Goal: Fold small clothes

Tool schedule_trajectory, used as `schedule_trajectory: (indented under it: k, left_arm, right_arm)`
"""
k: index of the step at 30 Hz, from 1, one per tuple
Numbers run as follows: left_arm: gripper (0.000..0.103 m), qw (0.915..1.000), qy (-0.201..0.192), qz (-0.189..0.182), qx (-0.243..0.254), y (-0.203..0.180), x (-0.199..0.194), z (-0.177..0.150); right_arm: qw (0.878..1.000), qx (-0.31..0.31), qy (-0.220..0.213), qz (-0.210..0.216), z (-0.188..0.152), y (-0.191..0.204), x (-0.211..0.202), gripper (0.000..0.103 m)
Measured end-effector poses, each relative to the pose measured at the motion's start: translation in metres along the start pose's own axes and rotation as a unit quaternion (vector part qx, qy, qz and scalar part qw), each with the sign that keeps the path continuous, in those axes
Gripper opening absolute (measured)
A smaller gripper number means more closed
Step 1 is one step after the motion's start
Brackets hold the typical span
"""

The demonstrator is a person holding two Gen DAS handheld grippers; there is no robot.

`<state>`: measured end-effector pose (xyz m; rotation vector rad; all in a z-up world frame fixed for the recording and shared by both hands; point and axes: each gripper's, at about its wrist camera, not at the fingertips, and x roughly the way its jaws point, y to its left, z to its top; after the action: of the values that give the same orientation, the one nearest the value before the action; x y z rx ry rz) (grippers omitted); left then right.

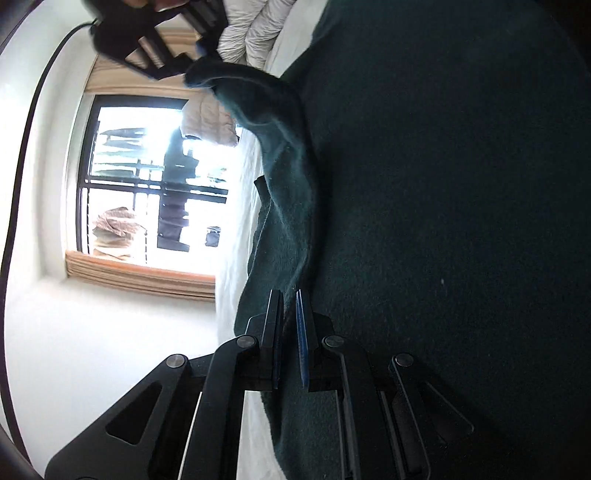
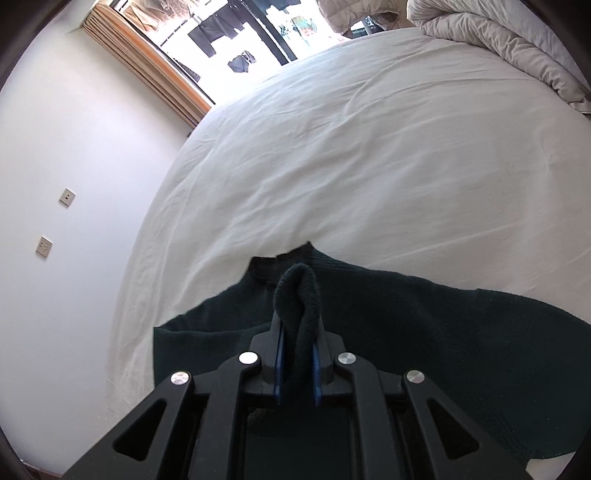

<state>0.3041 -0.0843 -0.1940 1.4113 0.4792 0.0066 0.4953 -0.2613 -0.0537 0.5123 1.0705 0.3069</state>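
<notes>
White bed sheet (image 2: pixel 369 155) carries a dark green sweater (image 2: pixel 424 332) along its near edge, where the right gripper (image 2: pixel 297 332), pointing across the bed, pinches a bunched fold, and the left gripper (image 1: pixel 290 299), rolled sideways, clamps its hem.

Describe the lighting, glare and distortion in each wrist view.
Left wrist view: the window is blown out, leaving the dark green garment nearly featureless; the frame is rolled sideways, and the right tongs at the top are blurred. Right wrist view: even light on the white bedsheet, glare only at the window, and fisheye bulging of the bed edge.
</notes>
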Motion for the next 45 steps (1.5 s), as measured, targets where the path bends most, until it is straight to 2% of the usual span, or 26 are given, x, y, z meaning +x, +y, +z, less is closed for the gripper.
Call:
schedule_trajectory:
  k: [7,8,9,11,16,18,20,22,23,24,25,26,28,29,30,32,34,36,37,40,42,43,44,45]
  left_arm:
    - [0.007,0.9988,0.042,0.002,0.024,-0.003,0.0,-0.014]
    - [0.007,0.9989,0.045,-0.002,0.015,0.001,0.001,-0.016]
    - [0.007,0.9984,0.056,-0.005,0.002,0.007,0.004,-0.004]
    - [0.007,0.9963,0.083,-0.011,-0.017,0.015,0.011,-0.011]
    - [0.007,0.9945,0.102,-0.004,-0.021,0.03,0.023,-0.03]
    - [0.007,0.9904,0.132,0.004,-0.039,0.04,0.036,-0.036]
    - [0.007,0.9869,0.154,-0.012,-0.049,0.047,0.045,-0.047]
    - [0.007,0.9888,0.144,-0.012,-0.037,0.047,0.046,-0.053]
    - [0.007,0.9881,0.138,-0.027,-0.063,0.051,0.045,-0.056]
    - [0.007,0.9822,0.136,-0.061,-0.114,0.064,0.047,-0.059]
    - [0.007,0.9694,0.132,-0.098,-0.182,0.082,0.051,-0.064]
    - [0.007,0.9489,0.125,-0.134,-0.257,0.102,0.057,-0.071]
    - [0.007,0.8926,0.106,-0.211,-0.384,0.134,0.07,-0.085]
    - [0.007,0.8667,0.093,-0.239,-0.428,0.145,0.076,-0.089]
    - [0.007,0.85,0.085,-0.254,-0.453,0.152,0.081,-0.087]
    - [0.007,0.8318,0.074,-0.283,-0.472,0.154,0.092,-0.078]
    - [0.007,0.819,0.082,-0.297,-0.484,0.147,0.104,-0.061]
    - [0.007,0.7944,0.096,-0.322,-0.506,0.14,0.122,-0.053]
    - [0.007,0.7859,0.102,-0.328,-0.514,0.136,0.132,-0.053]
    - [0.007,0.7732,0.107,-0.327,-0.533,0.139,0.15,-0.054]
    - [0.007,0.7671,0.105,-0.329,-0.541,0.137,0.151,-0.055]
    - [0.007,0.7622,0.102,-0.332,-0.546,0.136,0.152,-0.056]
    - [0.007,0.7539,0.098,-0.336,-0.556,0.135,0.154,-0.06]
    - [0.007,0.7411,0.094,-0.344,-0.569,0.139,0.159,-0.064]
  right_arm:
    - [0.997,0.054,-0.025,0.048,0.003,-0.012,-0.019,0.013]
    - [0.997,0.06,-0.023,0.047,0.002,-0.015,-0.02,0.013]
    - [0.997,0.063,-0.018,0.044,0.001,-0.017,-0.018,0.013]
    - [0.996,0.072,-0.016,0.04,-0.001,-0.023,-0.017,0.013]
    - [0.988,0.13,-0.008,0.081,-0.011,-0.058,-0.011,0.016]
    - [0.988,0.138,0.015,0.069,-0.018,-0.07,-0.001,0.016]
    - [0.988,0.145,0.025,0.054,-0.025,-0.082,0.007,0.017]
    - [0.985,0.165,0.019,0.048,-0.029,-0.097,0.01,0.018]
    - [0.984,0.173,0.016,0.047,-0.03,-0.103,0.011,0.018]
    - [0.983,0.177,0.015,0.045,-0.032,-0.108,0.012,0.018]
    - [0.983,0.179,0.016,0.041,-0.033,-0.112,0.015,0.018]
    - [0.982,0.182,0.021,0.04,-0.036,-0.115,0.018,0.018]
    - [0.982,0.185,0.028,0.036,-0.041,-0.12,0.023,0.018]
    - [0.981,0.187,0.03,0.036,-0.043,-0.123,0.023,0.018]
    - [0.981,0.188,0.029,0.035,-0.045,-0.126,0.024,0.018]
    - [0.981,0.189,0.03,0.019,-0.045,-0.133,0.025,0.018]
    - [0.982,0.187,0.025,0.008,-0.044,-0.139,0.023,0.02]
    - [0.984,0.179,0.018,-0.011,-0.044,-0.143,0.02,0.021]
    - [0.984,0.172,0.015,-0.03,-0.045,-0.146,0.018,0.024]
    - [0.987,0.147,0.003,-0.069,-0.045,-0.145,0.01,0.022]
    - [0.989,0.095,-0.022,-0.113,-0.043,-0.124,-0.002,0.025]
    - [0.991,0.072,-0.031,-0.113,-0.042,-0.111,-0.007,0.025]
    - [0.994,0.056,-0.038,-0.083,-0.042,-0.097,-0.01,0.025]
    - [0.997,0.046,-0.04,-0.048,-0.041,-0.081,-0.011,0.025]
